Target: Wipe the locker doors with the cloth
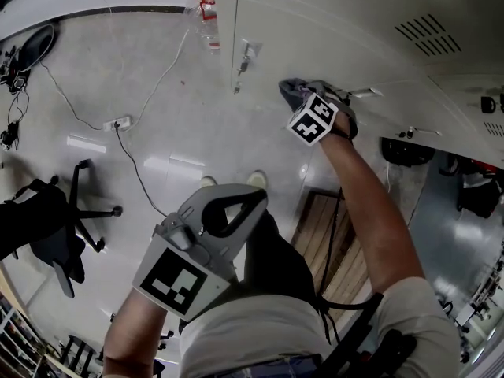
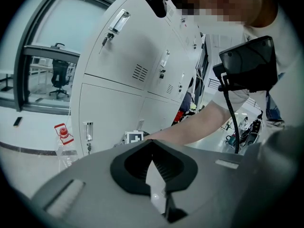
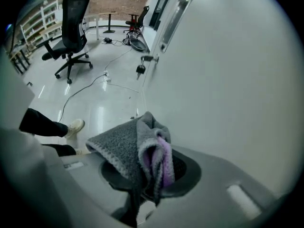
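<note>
A: Your right gripper (image 3: 148, 175) is clamped on the grey-and-purple cloth (image 3: 142, 148). The bunched cloth sticks out past the jaws, close up to the pale locker door (image 3: 228, 80). Whether the cloth touches the door cannot be told.

B: In the head view you hold that cloth low on the door with your arm stretched out. A metal handle (image 1: 361, 93) sits just beside your gripper on the right. A key (image 1: 240, 71) hangs from a lock on the door edge to the left.

A: Your left gripper (image 2: 151, 148) has its jaws together with nothing between them. You hold it by your waist, well apart from the lockers.

B: A clear bottle (image 1: 206, 10) with a red cap stands on the floor at the foot of the lockers. A power strip (image 1: 118, 122) lies on the floor beyond your shoes (image 1: 209, 181). An office chair (image 1: 59, 227) stands well apart on your left. A wooden slatted board (image 1: 323, 235) lies below your right arm, near a dark open compartment (image 1: 405, 150).
</note>
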`<state>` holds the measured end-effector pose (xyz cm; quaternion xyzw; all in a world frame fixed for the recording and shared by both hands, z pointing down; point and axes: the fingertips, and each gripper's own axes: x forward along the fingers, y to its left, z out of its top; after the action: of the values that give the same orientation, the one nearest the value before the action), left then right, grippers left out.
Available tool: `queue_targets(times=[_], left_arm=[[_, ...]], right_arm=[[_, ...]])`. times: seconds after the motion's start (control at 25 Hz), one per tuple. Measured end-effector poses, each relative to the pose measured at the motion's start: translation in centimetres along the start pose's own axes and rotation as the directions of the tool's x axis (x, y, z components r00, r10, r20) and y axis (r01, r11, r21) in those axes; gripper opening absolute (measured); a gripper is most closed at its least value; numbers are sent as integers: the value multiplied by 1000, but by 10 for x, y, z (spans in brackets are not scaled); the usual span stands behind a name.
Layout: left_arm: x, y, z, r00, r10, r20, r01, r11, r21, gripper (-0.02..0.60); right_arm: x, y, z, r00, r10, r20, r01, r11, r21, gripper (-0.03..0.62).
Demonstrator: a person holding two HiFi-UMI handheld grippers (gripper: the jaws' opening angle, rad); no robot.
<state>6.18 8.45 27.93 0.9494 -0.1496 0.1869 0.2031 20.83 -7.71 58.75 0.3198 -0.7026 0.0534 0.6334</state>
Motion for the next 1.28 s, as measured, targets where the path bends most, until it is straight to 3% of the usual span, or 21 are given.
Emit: queue_targets(times=[0.24, 0.48, 0.68, 0.88, 1.28], left_arm=[[1, -9, 8, 999, -39, 14, 39, 999, 16, 3], [3, -25, 18, 996, -83, 27, 82, 996, 45, 3], [3, -33, 20, 994, -104, 31, 102, 993, 56, 3], [3, -39, 20, 994, -107, 30, 105, 993, 59, 3], [0, -35, 13, 996, -84, 34, 83, 996, 39, 2]], right_arm=[[-103, -17, 27, 992, -35, 125, 33, 999, 18, 87], [-230, -48, 64, 954, -153, 259, 173, 983, -54, 87], [-293, -78, 82, 916, -257, 306, 291, 954, -70, 87], [-298, -101, 86, 902, -315, 296, 353, 932, -85, 87], [-249, -93, 82, 933, -274, 235, 310, 942, -132, 87]])
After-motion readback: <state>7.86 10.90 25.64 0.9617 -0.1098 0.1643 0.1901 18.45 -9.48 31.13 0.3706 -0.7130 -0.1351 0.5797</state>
